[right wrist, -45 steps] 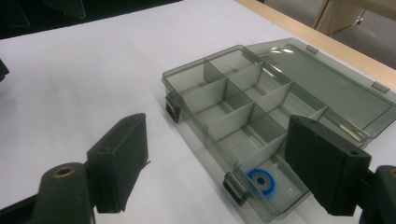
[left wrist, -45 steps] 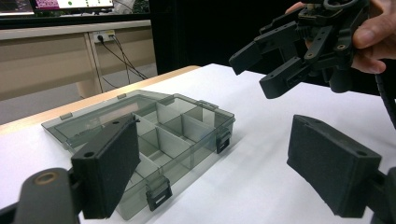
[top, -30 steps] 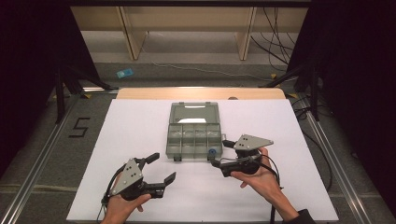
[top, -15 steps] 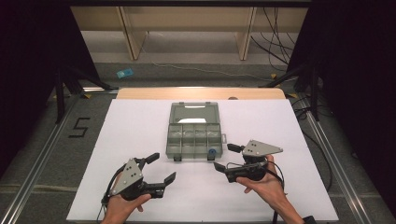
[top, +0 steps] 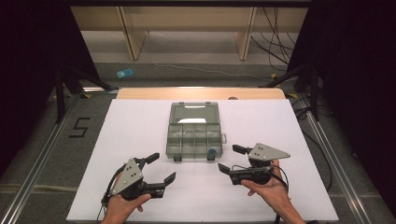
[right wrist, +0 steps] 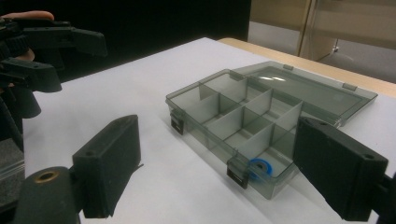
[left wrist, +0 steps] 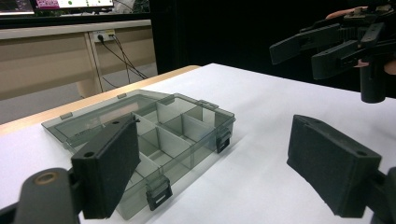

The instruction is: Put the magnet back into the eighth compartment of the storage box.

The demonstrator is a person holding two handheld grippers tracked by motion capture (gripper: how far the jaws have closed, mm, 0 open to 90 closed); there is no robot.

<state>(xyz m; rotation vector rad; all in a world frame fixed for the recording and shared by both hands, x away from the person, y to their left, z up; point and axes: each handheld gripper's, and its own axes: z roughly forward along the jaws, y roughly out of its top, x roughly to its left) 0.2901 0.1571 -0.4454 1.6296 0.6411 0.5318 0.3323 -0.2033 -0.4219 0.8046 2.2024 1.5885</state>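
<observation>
A smoky clear organizer box (top: 194,137) lies open mid-table, its lid flat behind it. A small blue ring (top: 212,151) sits in its front right compartment, also in the right gripper view (right wrist: 259,169). My left gripper (top: 163,166) is open and empty, low over the sheet, front left of the box (left wrist: 154,135). My right gripper (top: 229,158) is open at the box's front right, apart from it; its jaws have just been opening and nothing is between them. Its own view looks across the box (right wrist: 243,112) between wide jaws.
White sheet (top: 135,126) covers the table, with a wooden edge (top: 154,93) at the far side. Each gripper appears in the other's view: right gripper (left wrist: 303,49), left gripper (right wrist: 65,51). Dark curtains and floor rails flank the table.
My right gripper has drawn back from the box's front right corner toward the near edge and slightly right. The left gripper and the box stayed still.
</observation>
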